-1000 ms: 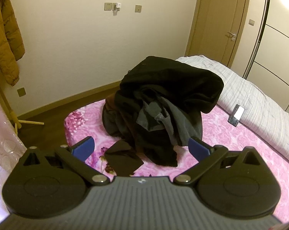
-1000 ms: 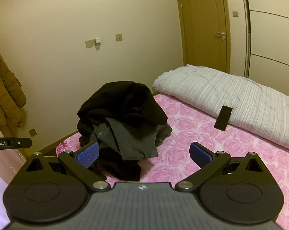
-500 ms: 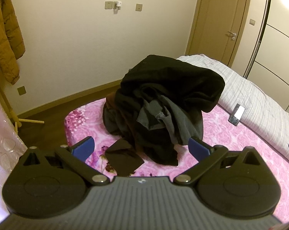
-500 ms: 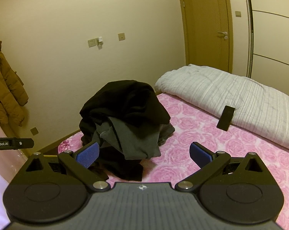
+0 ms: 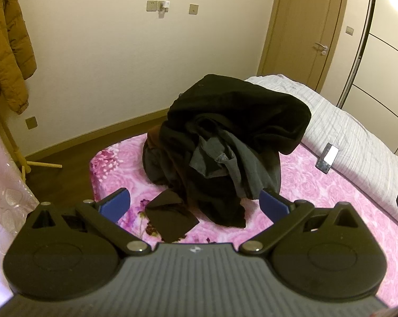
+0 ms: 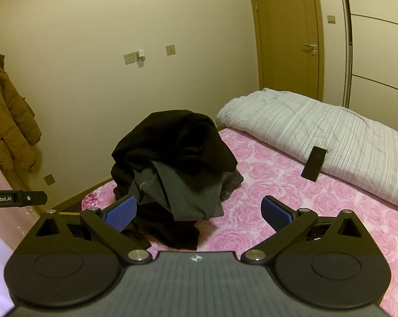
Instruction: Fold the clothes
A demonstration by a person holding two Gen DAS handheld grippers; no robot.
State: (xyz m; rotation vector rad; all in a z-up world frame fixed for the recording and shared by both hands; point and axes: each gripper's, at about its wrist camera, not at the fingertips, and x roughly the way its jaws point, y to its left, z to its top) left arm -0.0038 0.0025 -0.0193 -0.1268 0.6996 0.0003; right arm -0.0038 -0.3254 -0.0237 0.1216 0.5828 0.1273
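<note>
Clothes pile (image 5: pixel 225 145) heaped at foot corner of bed (image 5: pixel 331 198), dark garments tangled, grey one (image 6: pixel 183 192) hanging down front. Small dark piece (image 5: pixel 170 218) lies apart, just before pile. Your left gripper (image 5: pixel 193 206) and right gripper (image 6: pixel 197 210): jaws wide, empty, short of pile. Risk: pinch several layers, drag whole heap toward bed edge. Phone (image 6: pixel 314 163) against quilt (image 6: pixel 331 132), well apart.

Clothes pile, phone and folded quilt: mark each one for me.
Clothes pile (image 5: pixel 225 142), left wrist view, on the grey garment at its front.
Phone (image 6: pixel 314 163), right wrist view, middle of its dark face.
Quilt (image 6: pixel 331 132), right wrist view, striped top.
</note>
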